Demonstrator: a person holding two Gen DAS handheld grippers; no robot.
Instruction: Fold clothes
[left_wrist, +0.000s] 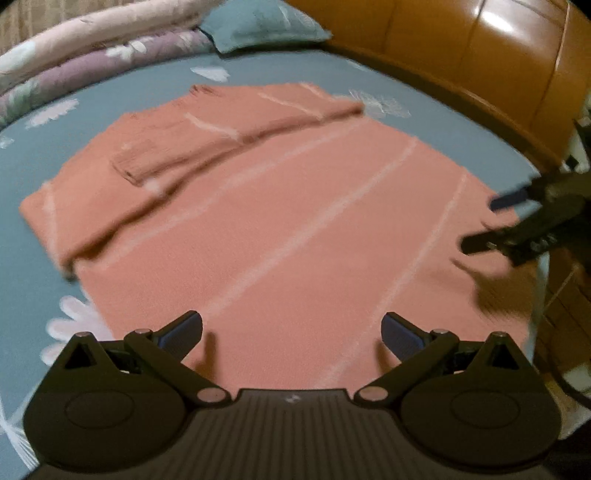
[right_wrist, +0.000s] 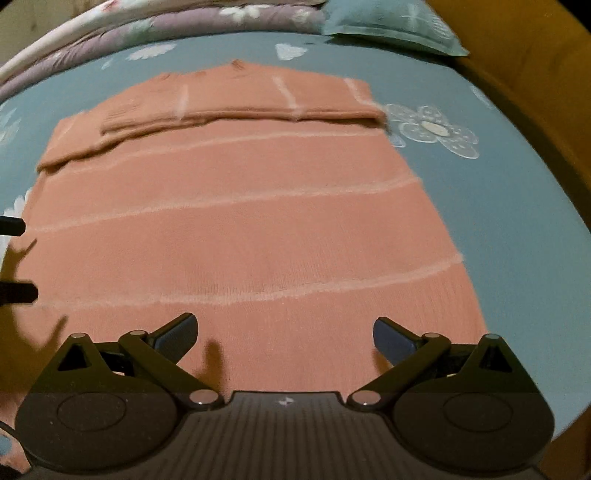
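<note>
One sleeve folded across sweater (left_wrist: 280, 221) on bed (left_wrist: 44, 155); rest unfolded, left tongs (left_wrist: 291, 332) and right tongs (right_wrist: 284, 332) spread, empty.

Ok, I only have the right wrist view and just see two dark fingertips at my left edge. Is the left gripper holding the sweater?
Observer: No. The left gripper is open, with nothing between its fingers and the pink sweater lying flat beneath it.
Operator: And where does my gripper sit, seen from that side?
Observer: The right gripper is at the sweater's side edge, near the wooden headboard. It is blurred, so I cannot tell whether it touches the fabric.
</note>
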